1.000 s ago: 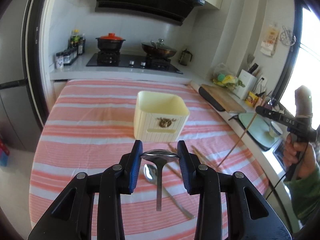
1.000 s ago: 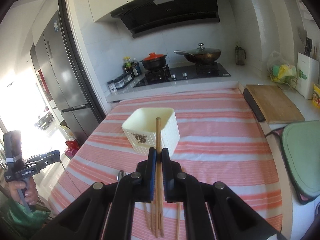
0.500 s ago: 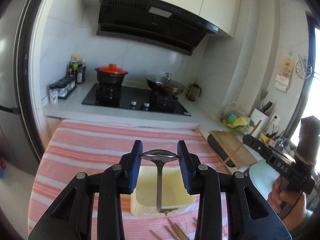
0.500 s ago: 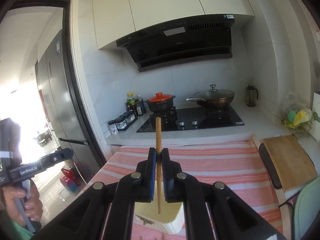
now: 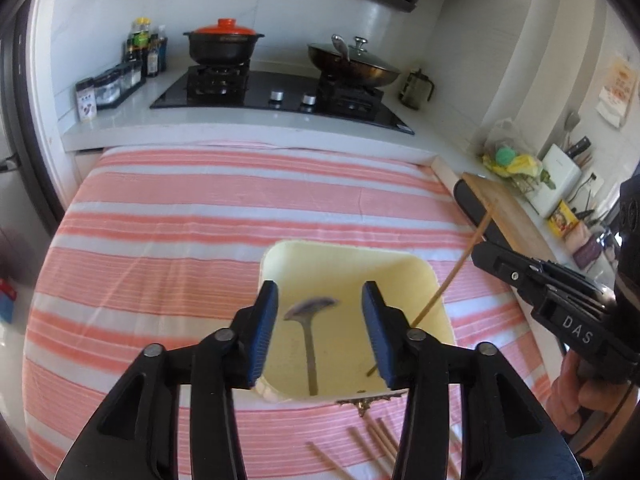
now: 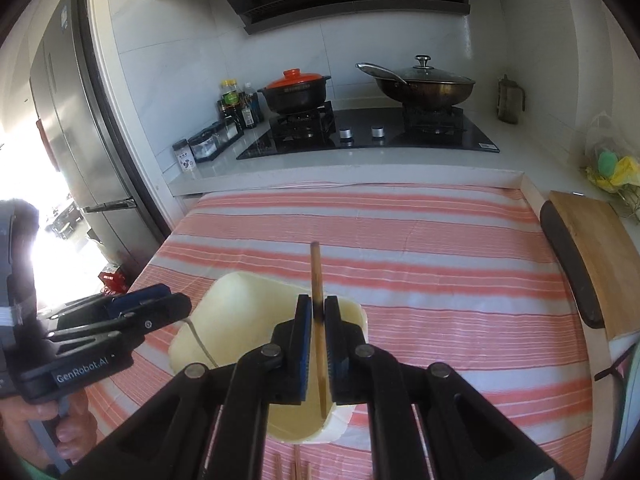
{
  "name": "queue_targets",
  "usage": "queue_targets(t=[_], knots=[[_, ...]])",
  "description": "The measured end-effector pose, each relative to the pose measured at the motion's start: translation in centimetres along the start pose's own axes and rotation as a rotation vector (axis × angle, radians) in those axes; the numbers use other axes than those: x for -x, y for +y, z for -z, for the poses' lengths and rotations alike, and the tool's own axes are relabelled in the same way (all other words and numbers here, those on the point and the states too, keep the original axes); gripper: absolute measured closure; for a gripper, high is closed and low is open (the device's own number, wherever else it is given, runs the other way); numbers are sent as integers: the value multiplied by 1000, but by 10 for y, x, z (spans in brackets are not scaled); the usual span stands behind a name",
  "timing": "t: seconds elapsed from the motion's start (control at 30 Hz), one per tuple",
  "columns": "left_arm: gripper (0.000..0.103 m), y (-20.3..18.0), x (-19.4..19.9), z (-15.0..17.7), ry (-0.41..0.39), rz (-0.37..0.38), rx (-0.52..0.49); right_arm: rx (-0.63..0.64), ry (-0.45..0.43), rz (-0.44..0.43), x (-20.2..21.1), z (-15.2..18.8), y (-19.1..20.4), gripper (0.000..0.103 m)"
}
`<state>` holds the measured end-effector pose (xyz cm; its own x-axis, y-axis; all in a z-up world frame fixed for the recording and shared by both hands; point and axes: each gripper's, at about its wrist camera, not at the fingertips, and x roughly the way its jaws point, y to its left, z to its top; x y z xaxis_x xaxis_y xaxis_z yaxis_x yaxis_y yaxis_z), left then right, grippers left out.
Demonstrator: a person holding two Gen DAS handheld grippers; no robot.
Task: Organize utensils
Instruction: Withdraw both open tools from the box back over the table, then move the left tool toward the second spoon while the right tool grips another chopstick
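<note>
A cream square container (image 5: 344, 248) stands on the striped tablecloth. My left gripper (image 5: 319, 304) hangs over it with its jaws opening. The metal spoon (image 5: 310, 340) is blurred between the pads, touches neither, and stands with its handle end on the container floor. My right gripper (image 6: 318, 308) is shut on a wooden chopstick (image 6: 315, 268), its jaws just starting to open. The chopstick's lower end reaches into the container (image 6: 240, 292). In the left wrist view the chopstick (image 5: 452, 276) slants in from the right gripper (image 5: 480, 252). Several loose chopsticks (image 5: 372, 444) lie on the cloth in front of the container.
Beyond the table are a hob with a red-lidded pot (image 5: 224, 42) and a lidded wok (image 5: 352, 64), and spice jars (image 5: 108, 84) at the left. A wooden cutting board (image 6: 592, 248) lies along the right counter. A fridge (image 6: 80, 140) stands at the left.
Both grippers came forward and down over the container. The left jaws widened and let the spoon go into it. The chopstick's lower end now sits inside the container.
</note>
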<state>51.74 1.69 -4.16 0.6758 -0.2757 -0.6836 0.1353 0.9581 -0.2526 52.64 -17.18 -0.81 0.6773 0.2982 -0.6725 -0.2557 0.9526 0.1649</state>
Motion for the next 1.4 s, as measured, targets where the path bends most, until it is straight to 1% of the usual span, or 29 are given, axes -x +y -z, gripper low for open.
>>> queue_targets(t=[0.03,0.07,0.13,0.17,0.2,0.23,0.3,0.33,0.37,0.47,0.57,0.63,0.73,0.8,0.83,0.9,0.97,1.03,1.17,1.3,1.4], knots=[[36,-1,9,0,-16,-2,-5,-3,-11,4,6,0,-1,85],[31,-2,21,0,-40,-5,-16,-6,-25,6,14,-2,-1,71],[17,-2,49,2,-93,-12,-47,-11,-81,-4,41,-1,-2,56],[13,-2,64,6,-119,-19,-63,-7,-105,-10,56,0,-2,55],[6,-2,81,12,-146,-27,-79,1,-121,-12,72,3,-3,55],[2,-1,97,21,-170,-34,-97,10,-133,-11,87,8,-3,55],[1,0,125,44,-201,-50,-139,31,-154,-12,119,24,-5,51],[1,1,136,57,-206,-63,-156,48,-165,-4,135,35,-6,45],[1,2,144,72,-206,-81,-172,64,-177,10,149,47,-7,42],[1,5,156,125,-171,-125,-215,121,-189,67,183,91,-10,41],[1,9,147,181,-96,-159,-201,112,-192,119,203,150,-18,41],[1,14,136,220,-41,-159,-165,69,-180,141,207,190,-24,41],[1,23,122,267,34,-135,-57,13,-166,183,207,250,-33,41],[1,26,115,289,58,-116,4,0,-165,235,205,284,-36,41],[1,26,113,300,57,-122,22,-4,-167,266,203,299,-37,41],[1,25,108,310,59,-149,47,-20,-158,304,201,321,-41,41],[1,22,103,315,66,-159,50,-48,-138,306,198,334,-46,41],[1,18,100,317,73,-168,45,-75,-125,303,196,340,-49,41],[1,15,99,323,69,-189,42,-87,-135,309,193,350,-48,41],[1,13,98,325,72,-183,52,-66,-111,304,182,362,-41,41],[1,8,95,319,70,-177,49,-70,-99,296,177,370,-39,41]])
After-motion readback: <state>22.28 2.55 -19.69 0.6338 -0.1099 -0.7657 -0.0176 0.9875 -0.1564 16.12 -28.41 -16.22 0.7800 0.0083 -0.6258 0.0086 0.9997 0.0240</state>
